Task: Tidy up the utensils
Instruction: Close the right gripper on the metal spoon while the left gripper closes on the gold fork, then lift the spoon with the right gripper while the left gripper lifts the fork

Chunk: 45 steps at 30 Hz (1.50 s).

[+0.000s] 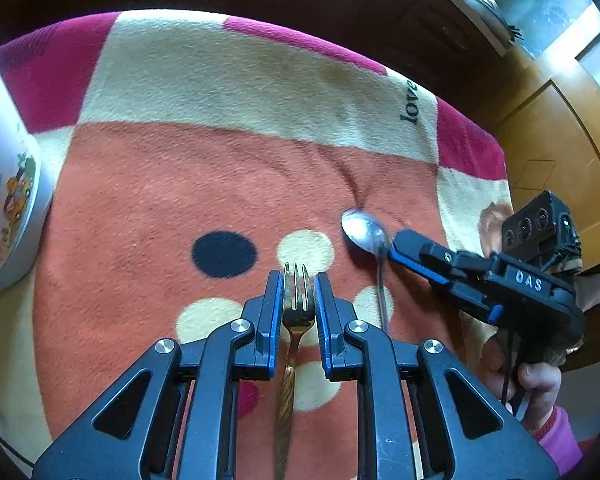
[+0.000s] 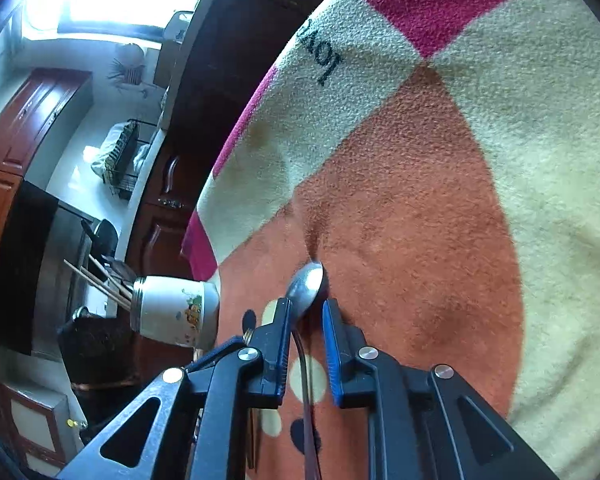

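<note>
The left gripper [image 1: 298,280] is closed narrowly on the fork [image 1: 298,300] at its neck, tines forward, above the blanket [image 1: 220,92]. The right gripper [image 2: 306,308] straddles the spoon [image 2: 306,286] just behind its bowl; whether its pads press on it cannot be told. Both utensils look light, rigid and slippery, so grip each at the flat neck. The holder cup [image 2: 172,312] stands near the blanket's edge.

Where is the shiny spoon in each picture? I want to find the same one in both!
Left wrist view: the spoon lies right of centre on the orange cloth, its bowl beside the right gripper's tip.
Right wrist view: the spoon sits low in the middle, its bowl poking out past the two blue-edged fingers.
Shared landmark: the word "love" printed on the cream stripe of the blanket.
</note>
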Motion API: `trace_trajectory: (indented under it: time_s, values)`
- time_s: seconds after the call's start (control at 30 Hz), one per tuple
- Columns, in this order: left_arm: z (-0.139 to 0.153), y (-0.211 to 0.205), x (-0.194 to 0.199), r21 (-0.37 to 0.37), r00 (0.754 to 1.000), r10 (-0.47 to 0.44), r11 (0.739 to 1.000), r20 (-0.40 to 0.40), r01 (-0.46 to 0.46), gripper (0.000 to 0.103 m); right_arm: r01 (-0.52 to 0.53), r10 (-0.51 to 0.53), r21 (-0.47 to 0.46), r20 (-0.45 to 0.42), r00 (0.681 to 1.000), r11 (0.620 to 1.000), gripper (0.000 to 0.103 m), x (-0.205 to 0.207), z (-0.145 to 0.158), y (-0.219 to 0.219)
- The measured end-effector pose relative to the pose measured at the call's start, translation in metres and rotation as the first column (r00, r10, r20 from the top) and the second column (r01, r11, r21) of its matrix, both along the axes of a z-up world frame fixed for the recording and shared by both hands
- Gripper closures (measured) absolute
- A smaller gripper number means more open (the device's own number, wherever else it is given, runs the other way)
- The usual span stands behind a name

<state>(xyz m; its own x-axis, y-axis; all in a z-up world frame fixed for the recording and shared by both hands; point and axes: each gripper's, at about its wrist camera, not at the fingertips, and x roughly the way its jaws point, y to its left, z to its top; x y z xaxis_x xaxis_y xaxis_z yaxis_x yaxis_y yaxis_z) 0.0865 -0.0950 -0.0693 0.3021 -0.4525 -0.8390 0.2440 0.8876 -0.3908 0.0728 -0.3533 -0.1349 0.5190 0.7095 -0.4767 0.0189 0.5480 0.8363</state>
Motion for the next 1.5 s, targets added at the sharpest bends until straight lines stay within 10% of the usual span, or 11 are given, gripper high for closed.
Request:
trace_trajectory:
  time_s: [0.43, 1.5]
  values:
    - [0.004, 0.008, -0.005, 0.006, 1.0, 0.018, 1.0, -0.003, -0.018, 0.089, -0.033, 0.034, -0.028, 0.037, 0.999, 0.999, 0.097, 0.007, 0.009, 0.022]
    - [0.115, 0.119, -0.065, -0.081, 0.967, 0.14, 0.989, 0.213, -0.126, 0.102, -0.197, 0.252, -0.176, 0.391, 0.885, 0.964, 0.101, -0.044, 0.177, 0.146]
